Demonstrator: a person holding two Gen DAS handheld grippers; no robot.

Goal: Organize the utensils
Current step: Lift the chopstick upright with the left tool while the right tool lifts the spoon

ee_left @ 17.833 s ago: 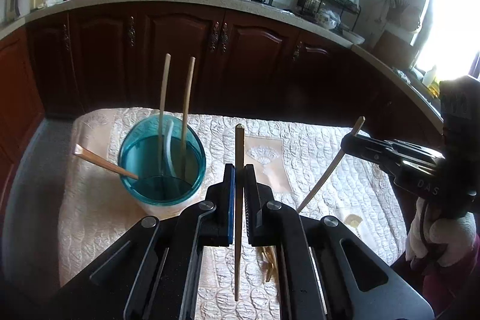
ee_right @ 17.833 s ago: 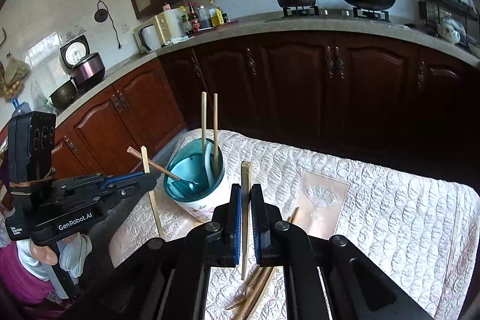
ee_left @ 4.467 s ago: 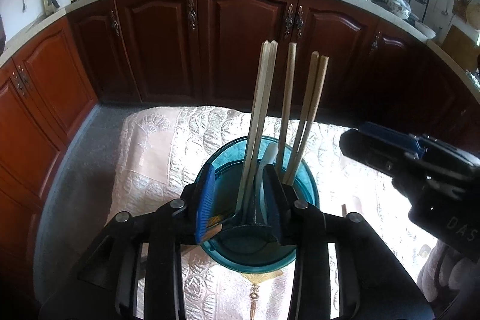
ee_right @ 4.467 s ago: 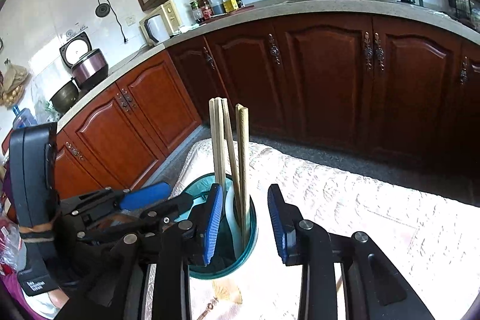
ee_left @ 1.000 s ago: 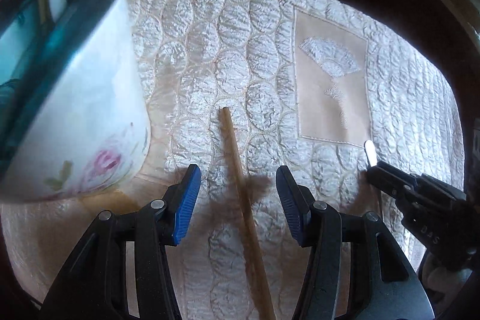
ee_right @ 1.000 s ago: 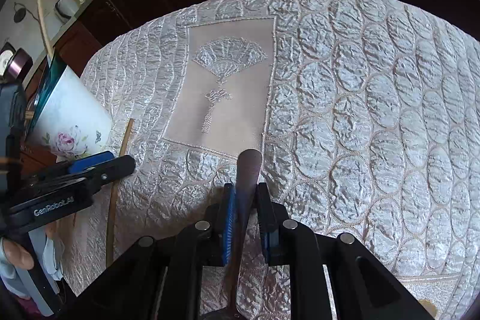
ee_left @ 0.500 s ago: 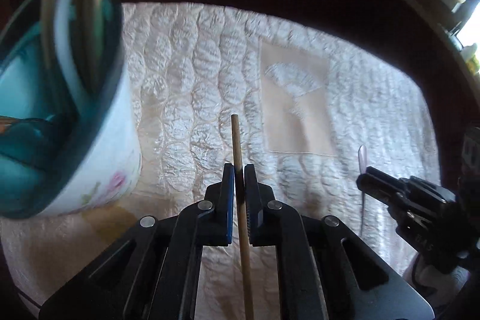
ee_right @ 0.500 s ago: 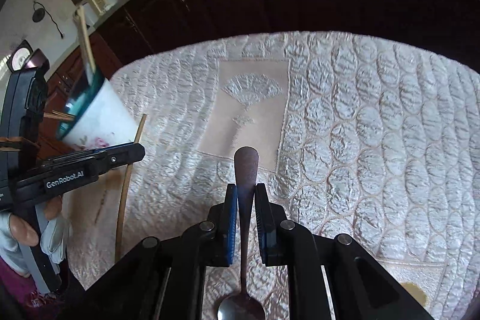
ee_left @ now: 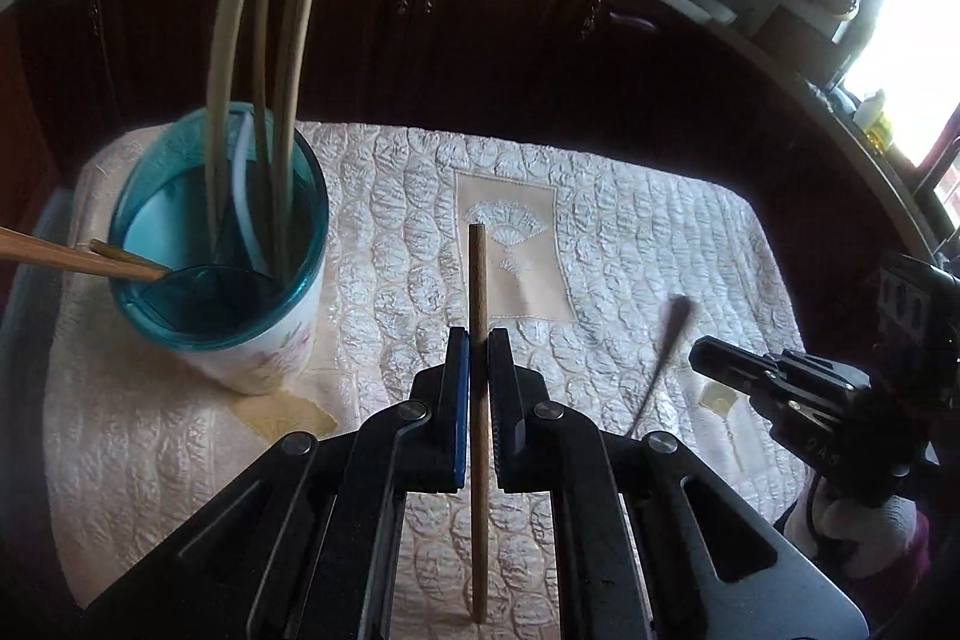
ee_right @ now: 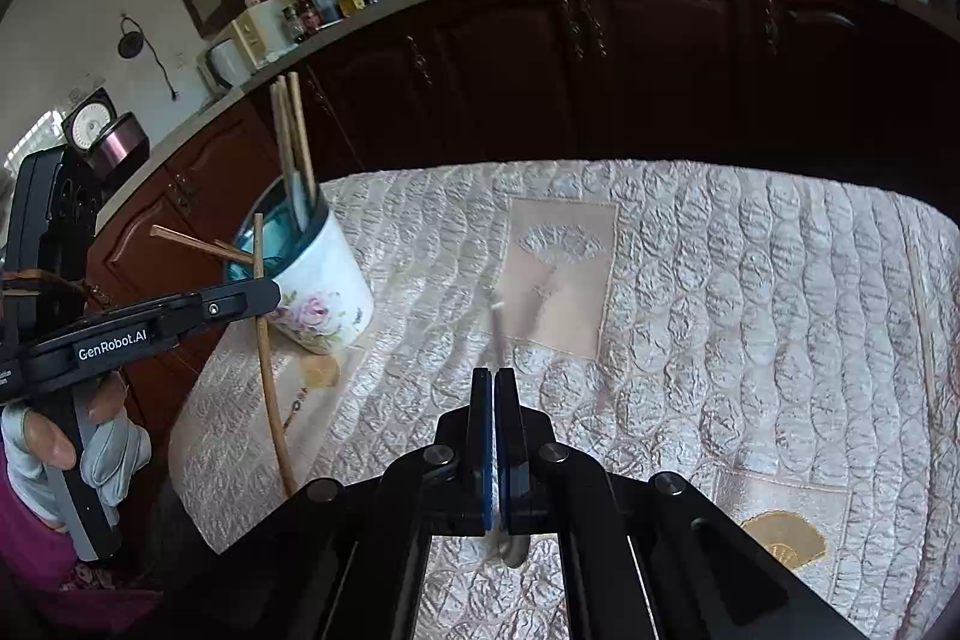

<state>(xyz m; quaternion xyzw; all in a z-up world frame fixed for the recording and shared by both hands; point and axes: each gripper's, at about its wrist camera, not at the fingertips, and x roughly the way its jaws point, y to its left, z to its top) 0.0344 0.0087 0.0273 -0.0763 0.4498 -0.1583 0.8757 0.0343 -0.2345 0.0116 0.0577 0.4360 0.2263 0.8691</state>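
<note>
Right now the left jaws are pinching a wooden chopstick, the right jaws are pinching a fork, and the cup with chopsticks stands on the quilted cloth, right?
Nearly. The right gripper holds a metal spoon, not a fork; the right wrist view shows its rounded bowl below the jaws. The left gripper does pinch a wooden chopstick, and the cup stands on the quilted cloth.
</note>
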